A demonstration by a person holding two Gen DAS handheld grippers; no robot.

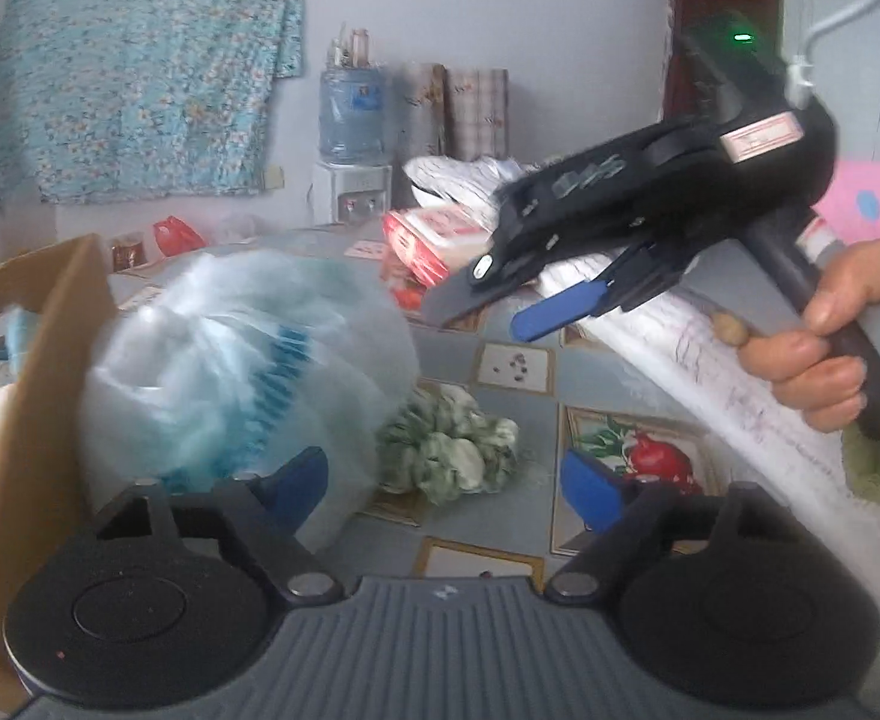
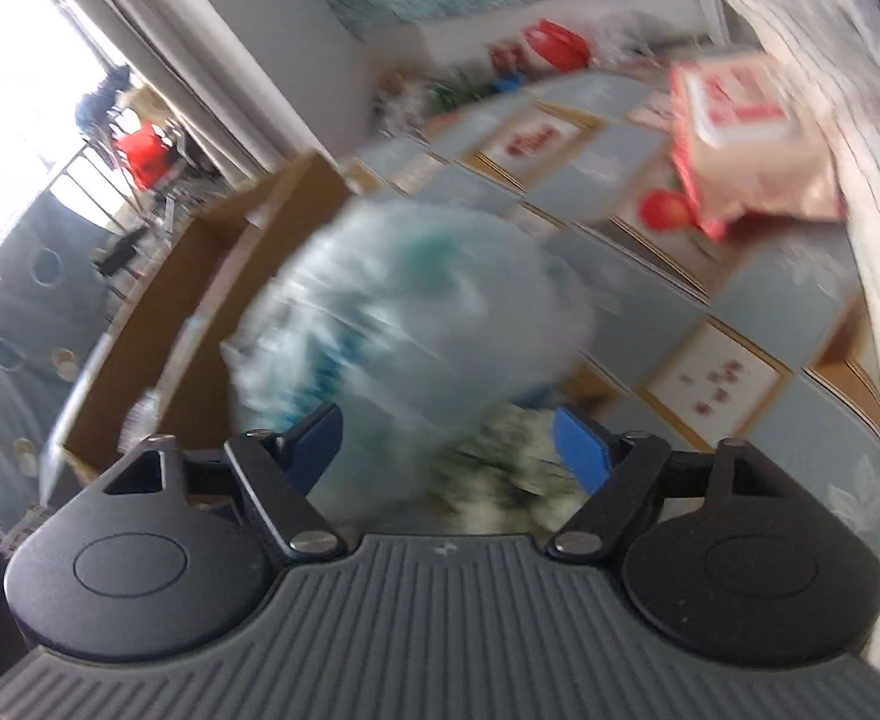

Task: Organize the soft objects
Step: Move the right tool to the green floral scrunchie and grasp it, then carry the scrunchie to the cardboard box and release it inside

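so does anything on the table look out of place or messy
Yes. A crumpled green-and-white cloth lies loose on the patterned tablecloth, bunched rather than folded, beside the translucent plastic bag of pale blue soft material, which stands outside the cardboard box.

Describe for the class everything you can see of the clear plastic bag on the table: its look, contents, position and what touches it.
The plastic bag is thin, crinkled and translucent, bulging into a rounded lump. Inside shows something pale blue and white with a teal striped band. It sits on the patterned tablecloth, beside the wall of a cardboard box, with a green-and-white scrunched cloth at its base. The left gripper is open in front of it; one blue finger overlaps the bag, though contact is unclear.
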